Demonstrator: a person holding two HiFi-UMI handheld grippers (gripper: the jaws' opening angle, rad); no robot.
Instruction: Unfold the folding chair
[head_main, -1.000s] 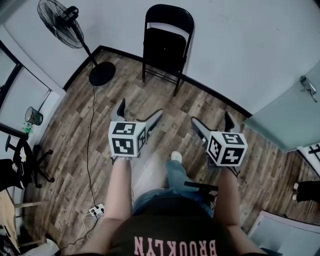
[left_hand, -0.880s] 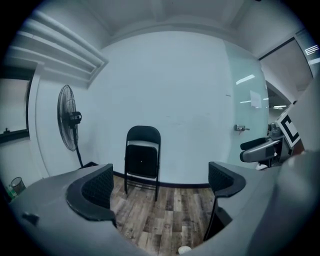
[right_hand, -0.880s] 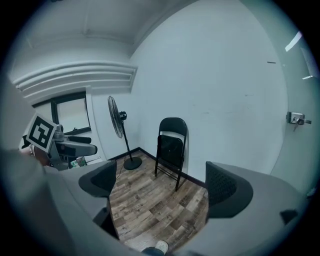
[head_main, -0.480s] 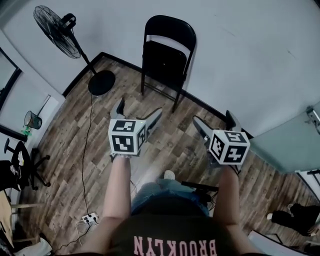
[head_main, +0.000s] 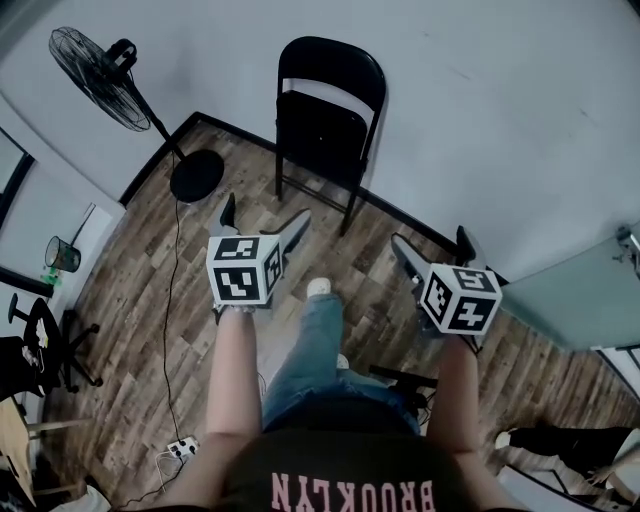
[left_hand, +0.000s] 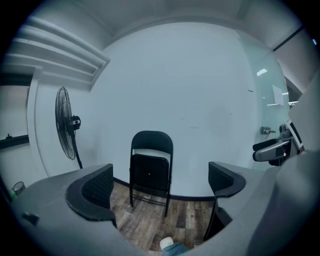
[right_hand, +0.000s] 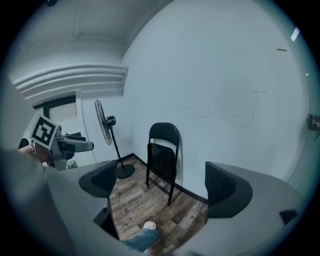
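A black folding chair (head_main: 323, 118) stands folded flat against the white wall, also seen in the left gripper view (left_hand: 150, 167) and the right gripper view (right_hand: 162, 157). My left gripper (head_main: 262, 224) is held out over the wood floor, open and empty, well short of the chair. My right gripper (head_main: 434, 252) is level with it on the right, open too, with nothing between its jaws. In the gripper views the left gripper (left_hand: 157, 182) and right gripper (right_hand: 160, 185) frame the chair ahead.
A black pedestal fan (head_main: 100, 75) with a round base (head_main: 196, 175) stands left of the chair, its cable (head_main: 170, 300) running to a power strip (head_main: 180, 449). A person's leg and white shoe (head_main: 318, 288) step forward between the grippers. A glass door (head_main: 575, 295) is at right.
The person has walked toward the chair, which now lies nearer the grippers. One leg has stepped forward between them. Both grippers stay open.
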